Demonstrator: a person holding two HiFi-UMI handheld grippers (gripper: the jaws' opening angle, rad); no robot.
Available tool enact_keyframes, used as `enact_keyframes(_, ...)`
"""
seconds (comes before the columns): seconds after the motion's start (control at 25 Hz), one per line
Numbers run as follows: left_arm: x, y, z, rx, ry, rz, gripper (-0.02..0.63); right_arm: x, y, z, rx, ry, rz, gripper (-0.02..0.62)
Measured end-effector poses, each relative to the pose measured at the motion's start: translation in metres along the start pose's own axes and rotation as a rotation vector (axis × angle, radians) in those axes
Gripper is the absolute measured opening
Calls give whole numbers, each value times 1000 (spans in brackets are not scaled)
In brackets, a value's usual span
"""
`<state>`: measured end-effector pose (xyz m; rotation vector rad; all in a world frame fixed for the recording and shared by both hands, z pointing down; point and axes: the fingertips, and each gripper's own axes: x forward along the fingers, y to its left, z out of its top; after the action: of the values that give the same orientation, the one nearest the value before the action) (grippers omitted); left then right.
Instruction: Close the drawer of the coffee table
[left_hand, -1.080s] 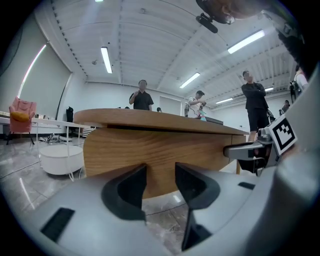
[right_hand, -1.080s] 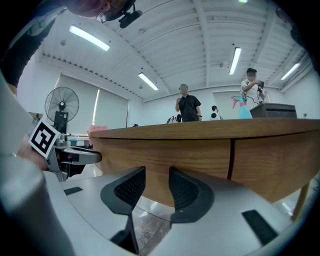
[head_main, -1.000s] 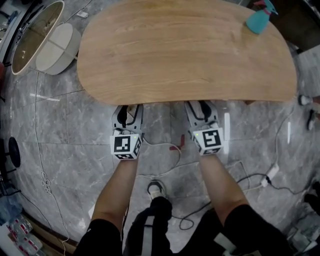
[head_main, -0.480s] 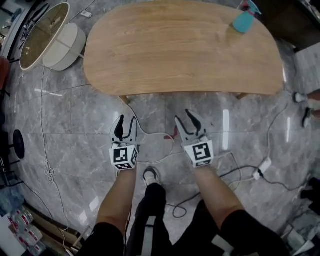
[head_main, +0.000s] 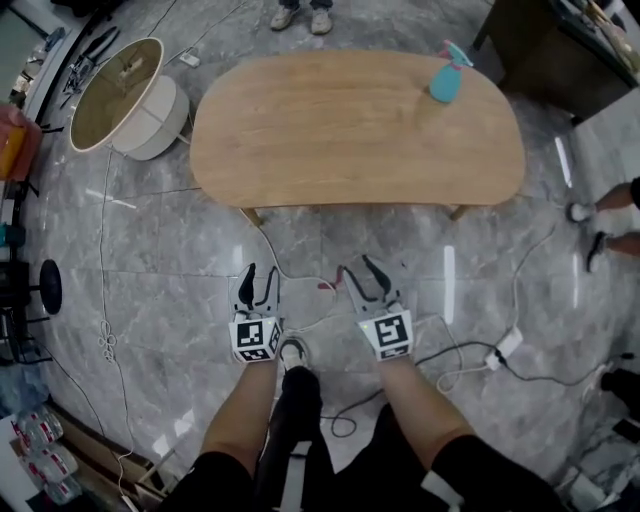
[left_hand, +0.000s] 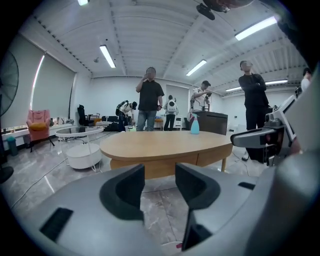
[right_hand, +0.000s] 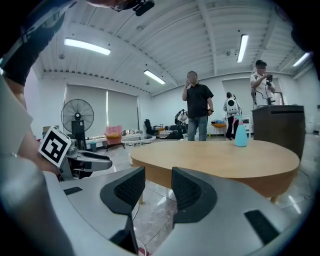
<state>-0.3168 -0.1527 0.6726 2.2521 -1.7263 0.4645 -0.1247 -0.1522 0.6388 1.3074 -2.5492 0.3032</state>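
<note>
Grey marble floor (head_main: 180, 250) spreads under a person who stands holding a two-jawed tool in each hand. The left claw (head_main: 260, 275) and right claw (head_main: 358, 270) hang side by side above the tiles. Each has its jaws apart with nothing between them, and both are well short of the furniture ahead. Loose cables (head_main: 300, 283) trail across the floor beneath them, and a white power strip (head_main: 503, 345) lies off to the right. Beyond stands the oval wooden bench (head_main: 350, 130), its drawer front (left_hand: 214, 155) sitting flush in the apron under the top. A teal spray bottle (head_main: 444, 82) stands near the bench's far right edge. A round white stand (head_main: 130, 100) sits off its left end. A bystander's shoes (head_main: 300, 18) show at the far side.
</note>
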Motion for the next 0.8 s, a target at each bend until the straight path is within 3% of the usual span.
enact_keyframes(0.36, -122, -54, 76, 23, 7, -19, 176, -127, 35, 97, -30, -62, 177, 144)
enact_keyframes(0.6, -211, -101, 152, 11, -8, 39, 176, -227, 39, 175, -27, -50, 255, 146)
enact_keyframes(0.8, -259, -139, 220, 9, -49, 37, 176, -286, 43, 250, -69, -103, 302, 144)
